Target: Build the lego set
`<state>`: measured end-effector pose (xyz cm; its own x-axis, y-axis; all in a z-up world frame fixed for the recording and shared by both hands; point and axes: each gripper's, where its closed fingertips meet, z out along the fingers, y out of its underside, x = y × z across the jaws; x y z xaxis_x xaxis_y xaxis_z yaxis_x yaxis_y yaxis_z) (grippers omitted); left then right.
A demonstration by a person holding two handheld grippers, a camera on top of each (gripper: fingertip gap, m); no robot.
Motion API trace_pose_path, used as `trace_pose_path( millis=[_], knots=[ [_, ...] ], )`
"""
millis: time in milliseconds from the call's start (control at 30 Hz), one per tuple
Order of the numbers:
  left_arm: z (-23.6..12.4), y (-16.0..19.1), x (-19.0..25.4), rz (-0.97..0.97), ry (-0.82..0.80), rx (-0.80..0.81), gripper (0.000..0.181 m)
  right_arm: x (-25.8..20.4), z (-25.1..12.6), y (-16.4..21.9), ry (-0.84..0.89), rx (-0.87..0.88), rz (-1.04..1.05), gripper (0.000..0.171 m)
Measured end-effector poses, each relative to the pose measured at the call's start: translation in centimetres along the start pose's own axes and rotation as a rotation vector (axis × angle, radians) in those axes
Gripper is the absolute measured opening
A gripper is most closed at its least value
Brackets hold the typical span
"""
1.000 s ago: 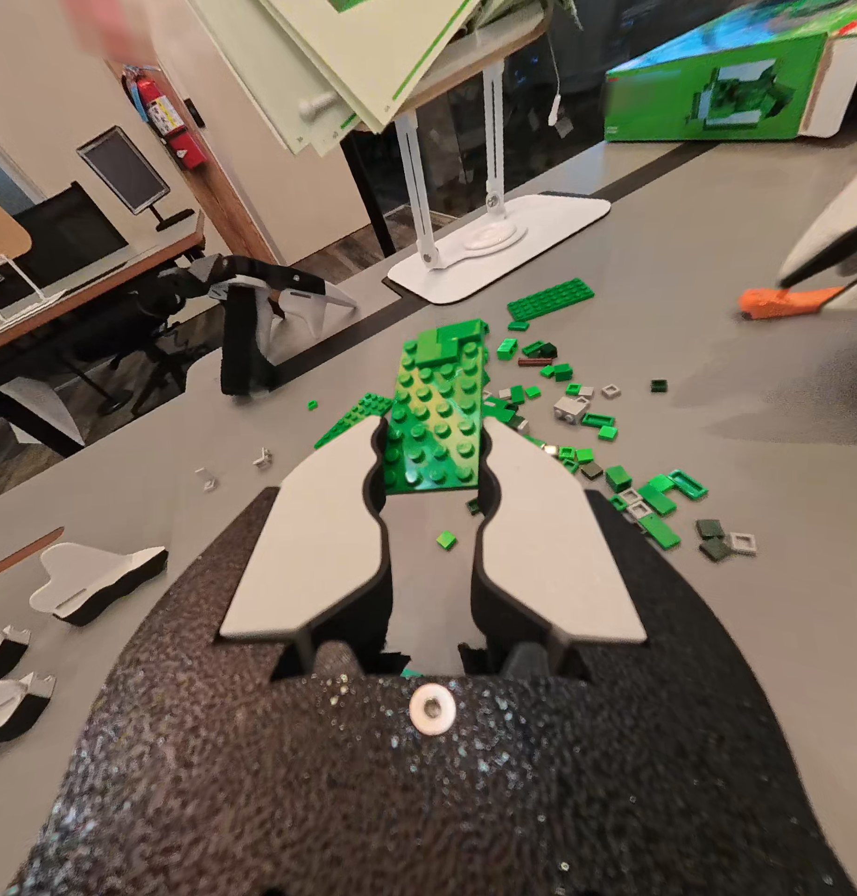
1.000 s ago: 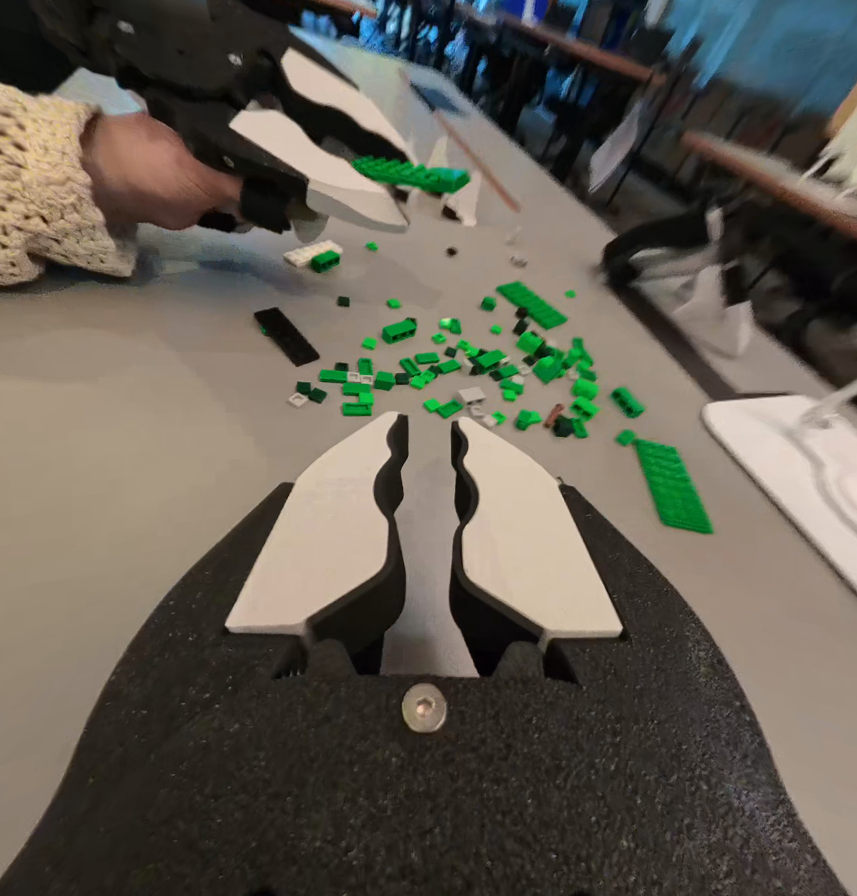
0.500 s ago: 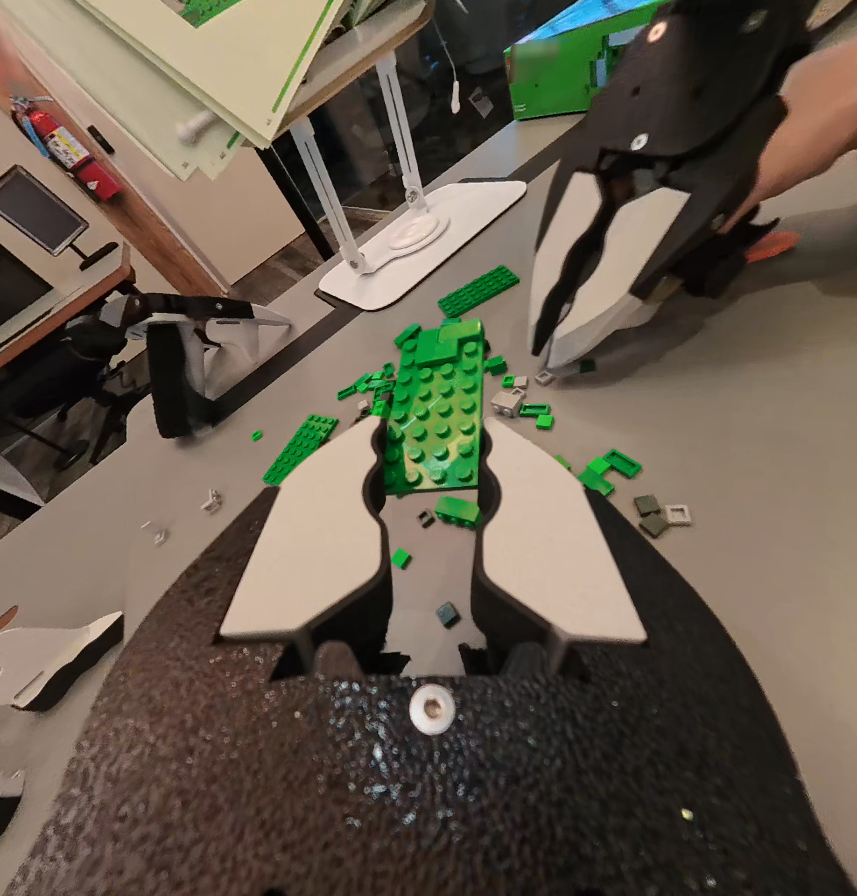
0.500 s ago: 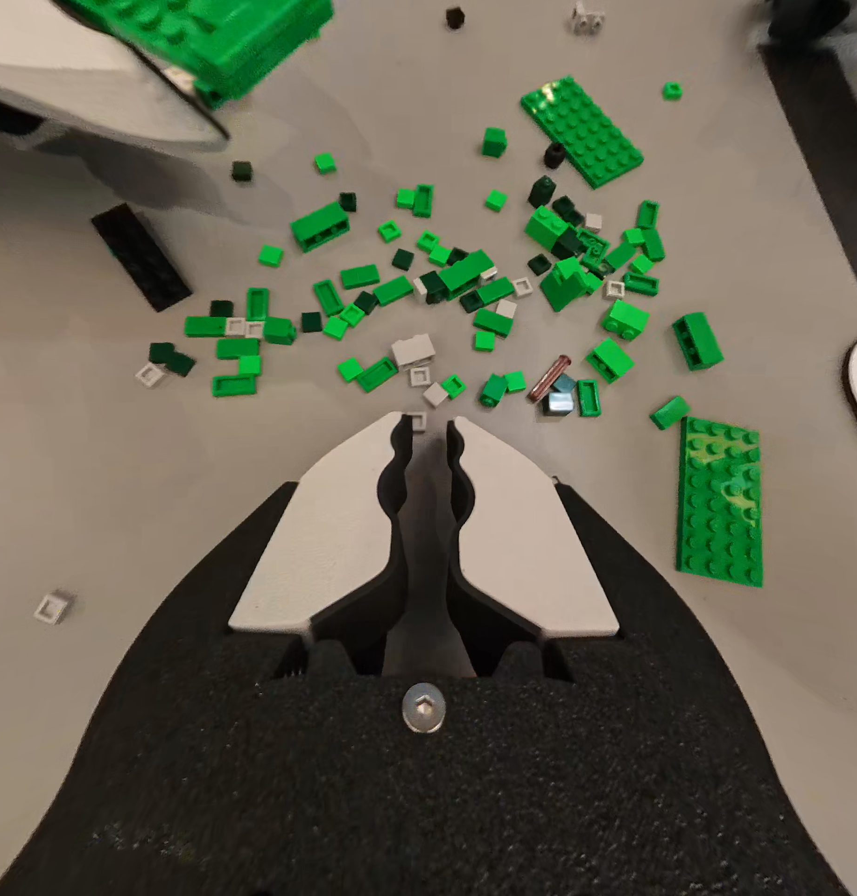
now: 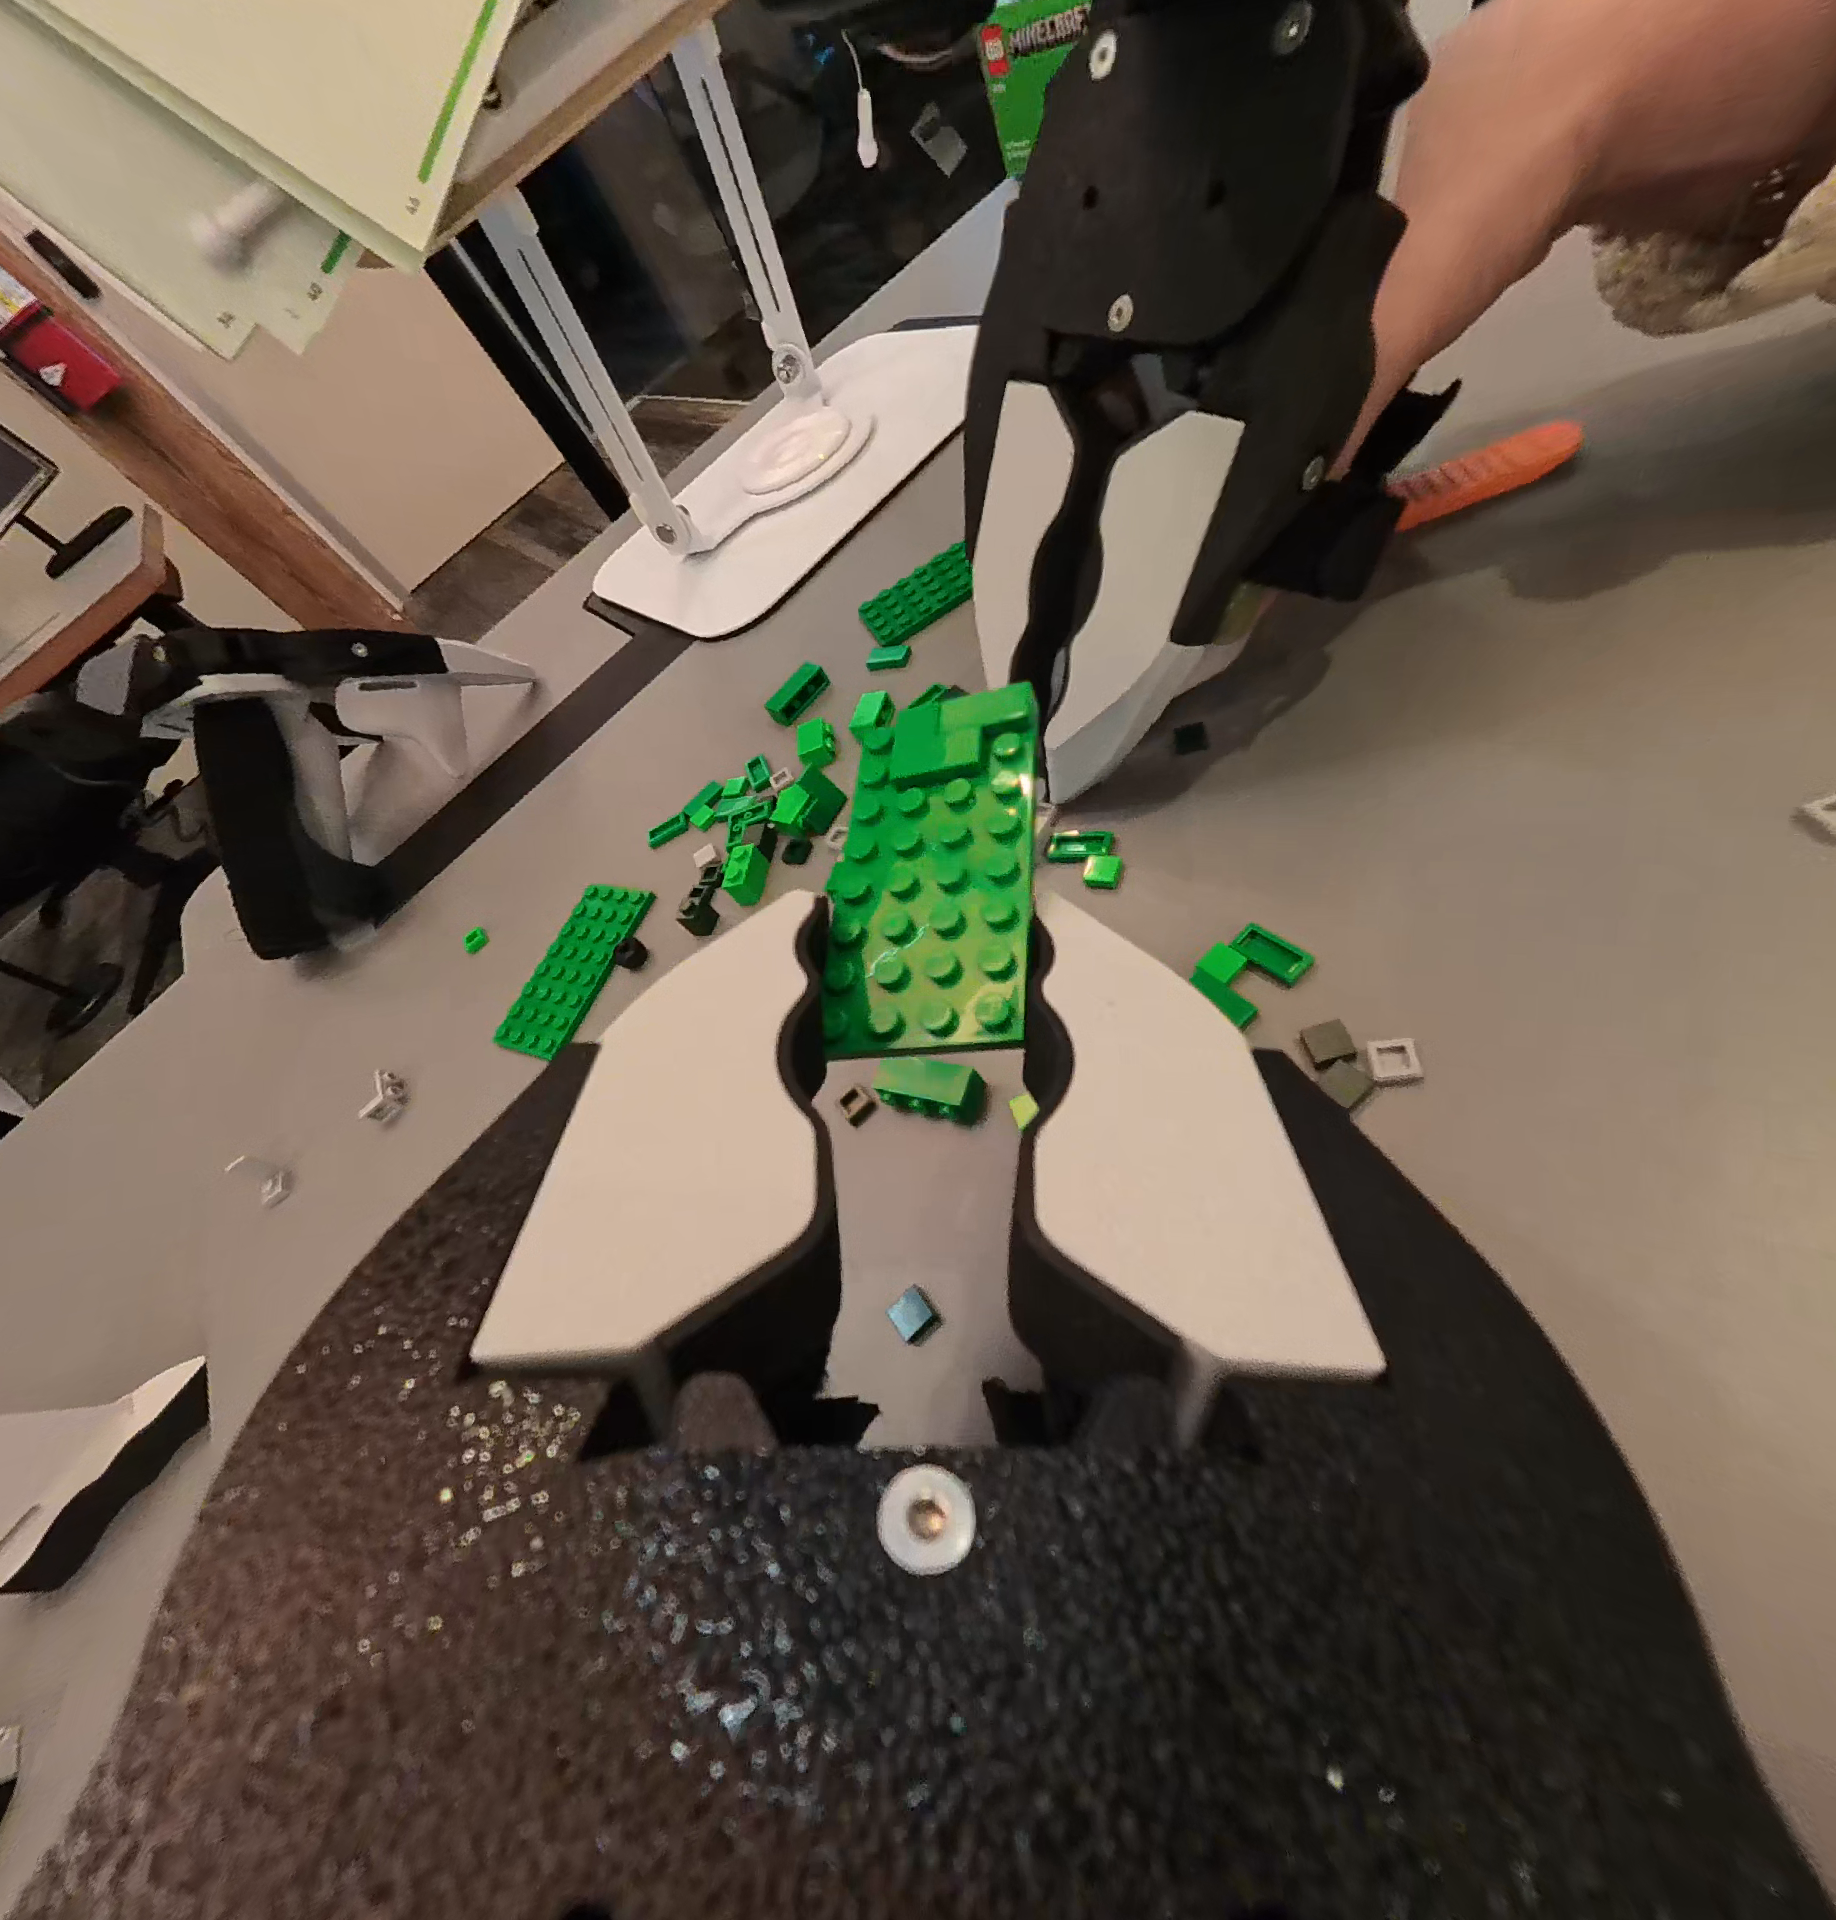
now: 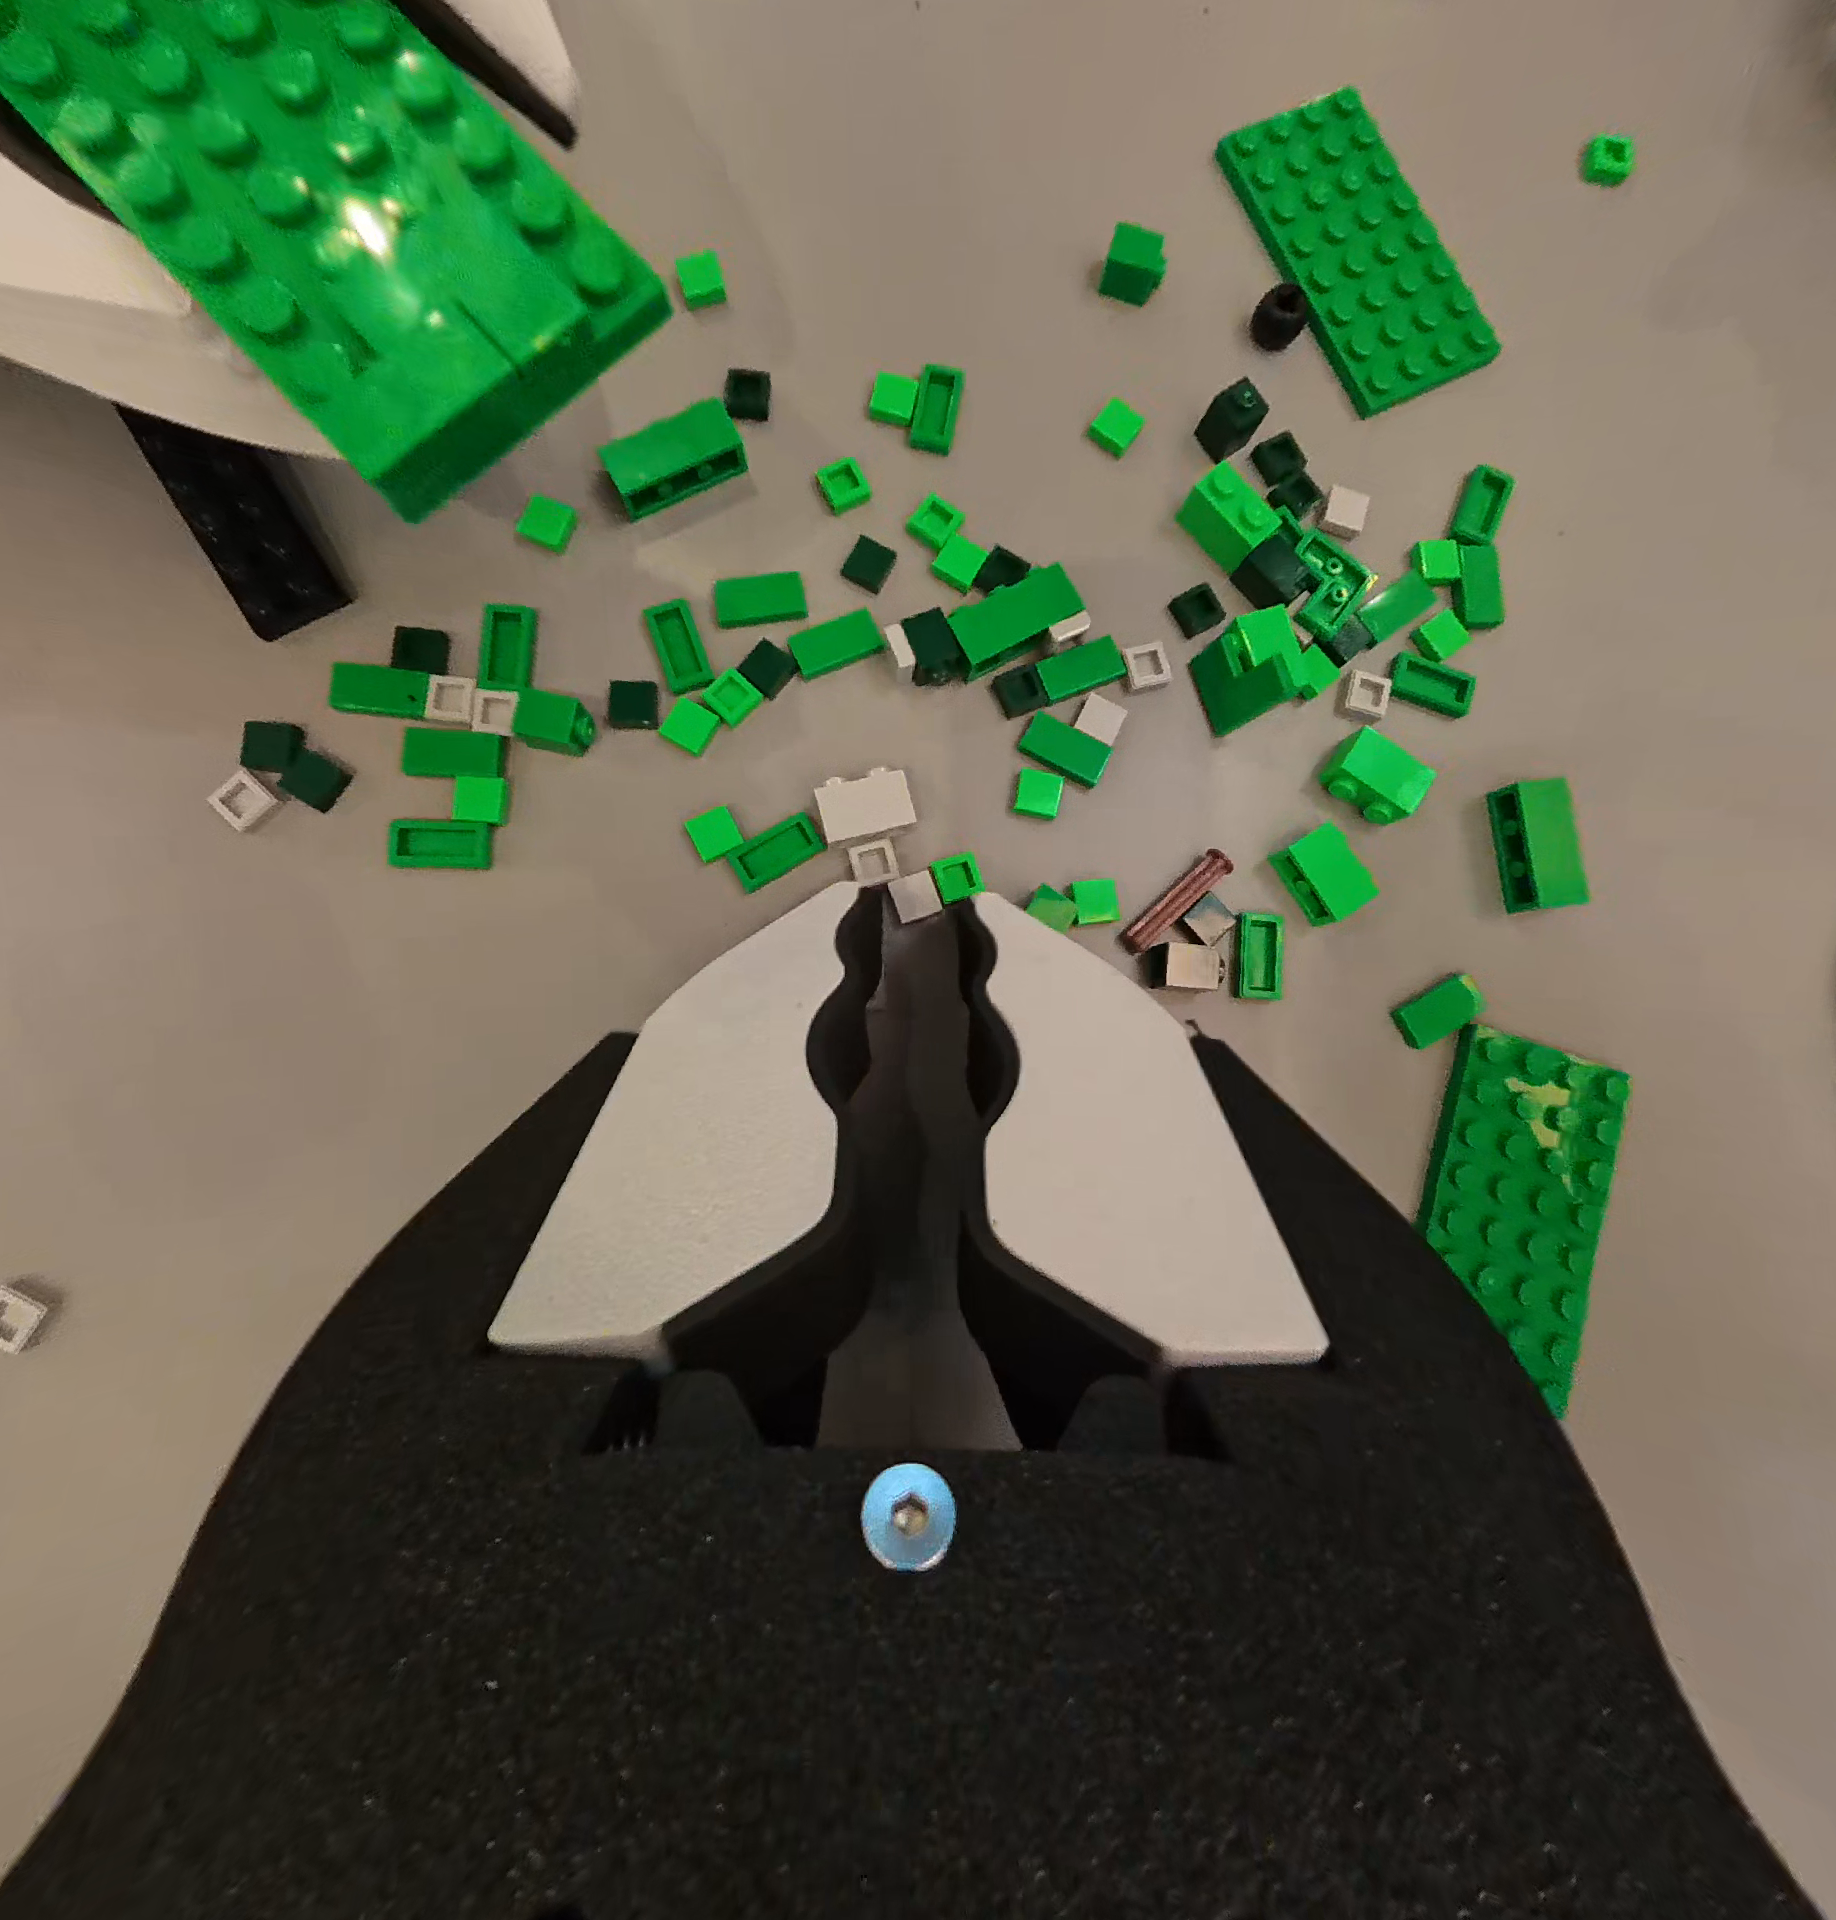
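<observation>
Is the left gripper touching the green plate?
Touching. The left wrist view shows the left gripper with both fingers pressed against the green plate's side edges, holding it above the table.

Even indoor light; glare on the green studded plate (image 6: 353,239); soft shadows on the table (image 5: 1516,935); edges bowed, slightly blurred.

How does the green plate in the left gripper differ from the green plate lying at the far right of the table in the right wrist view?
The held plate is clamped in the left gripper, off the table; the far-right plate lies flat on the table, untouched. The held plate carries extra green pieces at its far end; the far-right plate carries none. Both are bright green studded rectangles with lighter green patches.
</observation>
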<state>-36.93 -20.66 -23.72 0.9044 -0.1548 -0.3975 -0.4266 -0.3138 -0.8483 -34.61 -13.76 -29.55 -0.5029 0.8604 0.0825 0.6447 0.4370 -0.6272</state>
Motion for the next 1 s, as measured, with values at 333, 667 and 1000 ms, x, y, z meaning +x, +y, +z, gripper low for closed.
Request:
trace_pose_path(
  millis=[333, 667, 1000],
  knots=[
    [0.2, 0.2, 0.8, 0.024, 0.038, -0.02, 0.034, -0.2, 0.1, -0.2, -0.04, 0.018, -0.11, 0.013],
    [0.3, -0.3, 2.3, 0.02, 0.113, -0.012, 0.034, -1.1, -1.7, -0.3, -0.061, 0.055, -0.173, 0.008],
    [1.4, -2.8, 12.0, -0.024, 0.441, -0.053, 0.034, -9.7, -11.0, 2.3, -0.015, 0.118, -0.325, 0.008]
  ],
)
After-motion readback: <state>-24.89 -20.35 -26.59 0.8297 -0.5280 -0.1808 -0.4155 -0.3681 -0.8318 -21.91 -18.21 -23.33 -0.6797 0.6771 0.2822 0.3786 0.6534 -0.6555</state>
